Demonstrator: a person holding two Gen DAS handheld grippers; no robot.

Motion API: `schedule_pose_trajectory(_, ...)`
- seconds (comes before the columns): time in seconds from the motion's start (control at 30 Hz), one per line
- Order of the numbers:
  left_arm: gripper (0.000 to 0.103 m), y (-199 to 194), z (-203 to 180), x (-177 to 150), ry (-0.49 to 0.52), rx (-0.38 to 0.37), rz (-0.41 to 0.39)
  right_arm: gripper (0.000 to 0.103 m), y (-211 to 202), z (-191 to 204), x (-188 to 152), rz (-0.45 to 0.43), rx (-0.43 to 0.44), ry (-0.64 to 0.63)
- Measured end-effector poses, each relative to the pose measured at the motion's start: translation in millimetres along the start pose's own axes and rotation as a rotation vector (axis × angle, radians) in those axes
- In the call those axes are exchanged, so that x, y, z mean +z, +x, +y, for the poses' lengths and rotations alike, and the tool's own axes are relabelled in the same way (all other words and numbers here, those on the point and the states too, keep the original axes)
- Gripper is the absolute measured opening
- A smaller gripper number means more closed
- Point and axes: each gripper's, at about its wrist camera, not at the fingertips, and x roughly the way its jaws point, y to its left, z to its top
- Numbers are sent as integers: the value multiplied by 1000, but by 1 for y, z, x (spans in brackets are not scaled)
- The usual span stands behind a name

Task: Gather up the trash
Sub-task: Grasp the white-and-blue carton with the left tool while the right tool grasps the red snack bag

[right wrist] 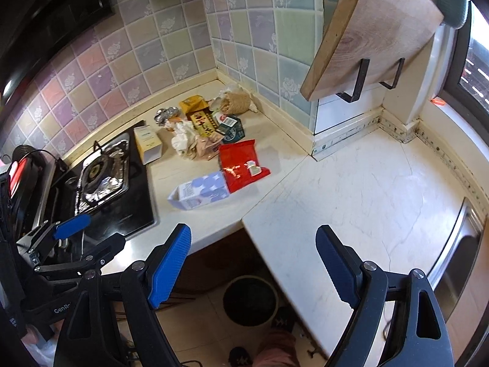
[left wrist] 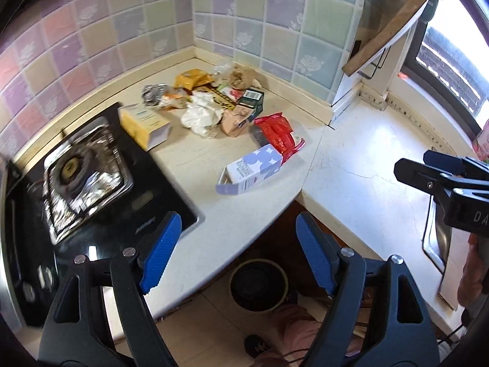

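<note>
A pile of trash lies in the counter corner: a blue-and-white carton [left wrist: 253, 169] [right wrist: 200, 194] on its side, a red foil bag [left wrist: 276, 133] [right wrist: 241, 162], crumpled white paper [left wrist: 200, 114] [right wrist: 183, 139], a yellow-white box [left wrist: 145, 124] [right wrist: 148, 143], and several small boxes and wrappers [left wrist: 238, 99] [right wrist: 214, 122]. A round bin [left wrist: 258, 284] [right wrist: 250, 301] stands on the floor under the counter. My left gripper [left wrist: 238, 250] is open and empty above the counter edge. My right gripper [right wrist: 253, 266] is open and empty, also short of the trash.
A black gas hob [left wrist: 82, 177] [right wrist: 104, 177] with foil lining sits left of the trash. A wooden board [right wrist: 373, 27] hangs on the wall at the right. A steel sink [right wrist: 458, 260] lies at the far right. A window [left wrist: 452, 61] is beyond.
</note>
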Motion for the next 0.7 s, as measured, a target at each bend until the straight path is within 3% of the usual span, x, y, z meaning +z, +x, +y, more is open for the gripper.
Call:
schedule_pose_trajectory(0.3, 76, 104, -11, 63, 117, -20, 93, 84, 111, -35, 52, 105, 34, 7)
schedule_pose_trajectory(0.53, 76, 155, -38, 73, 305, -49, 183, 84, 178, -36, 74, 167, 94, 8)
schedule_pose_trajectory(0.7, 76, 182, -44, 72, 368, -24, 236, 84, 209, -26, 80, 190, 133, -1)
